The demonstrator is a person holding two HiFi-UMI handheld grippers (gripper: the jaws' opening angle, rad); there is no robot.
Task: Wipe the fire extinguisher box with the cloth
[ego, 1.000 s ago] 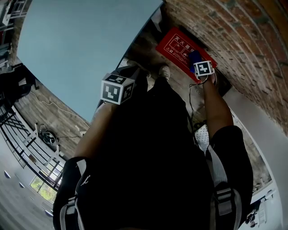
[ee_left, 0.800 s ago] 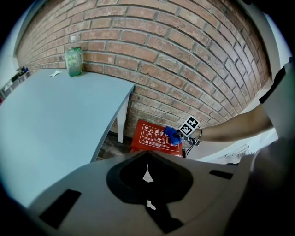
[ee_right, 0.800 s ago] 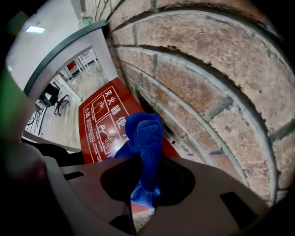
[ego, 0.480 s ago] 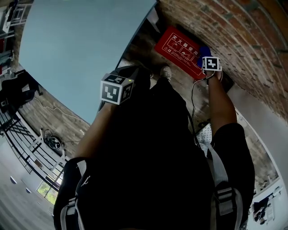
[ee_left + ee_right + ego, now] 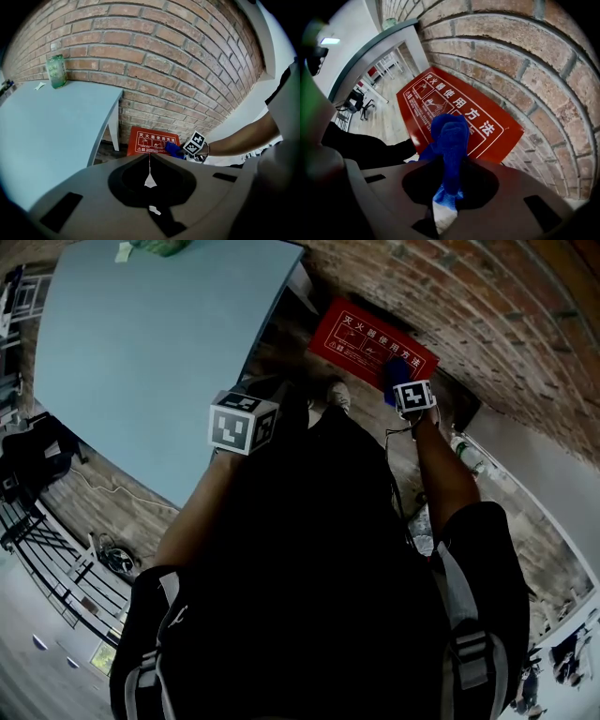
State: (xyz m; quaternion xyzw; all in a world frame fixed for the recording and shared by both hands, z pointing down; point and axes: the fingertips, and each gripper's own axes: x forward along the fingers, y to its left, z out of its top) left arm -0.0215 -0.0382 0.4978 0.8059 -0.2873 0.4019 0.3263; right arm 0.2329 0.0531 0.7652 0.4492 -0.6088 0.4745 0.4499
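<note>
Clamping a bunched-up bright blue knit cloth (image 5: 450,136), the right gripper (image 5: 449,185) is doing all the work here. Its jaws are pinching tight on the lower end of the fabric, and the free end is sticking out forward and pressing onto the flat red fire extinguisher box with white printed instructions (image 5: 501,138). That box is sitting low down against the red brick wall (image 5: 525,61), just past the leg of the pale blue table (image 5: 51,122). The cloth is landing on the right part of its printed face.

The left gripper (image 5: 149,161) is just hanging back near the person's body. Its jaws are closed together with nothing in them and only a thin slit showing between them. It's pointing at the box from well away.

So I'd say we're mid-wipe, in the actual rubbing step. Next, I reckon the cloth needs dragging across toward the left half of the panel, with pressure kept on so the fabric isn't just skimming. The edges and corners probably need covering too.

Compared with half a second back, the cloth was further out by the box's far right corner. Now it's sitting more inward over the lettering. The left gripper is looking parked in the same spot by the torso.

There's also a green translucent bottle (image 5: 56,70) standing on the table by the wall, not involved.
</note>
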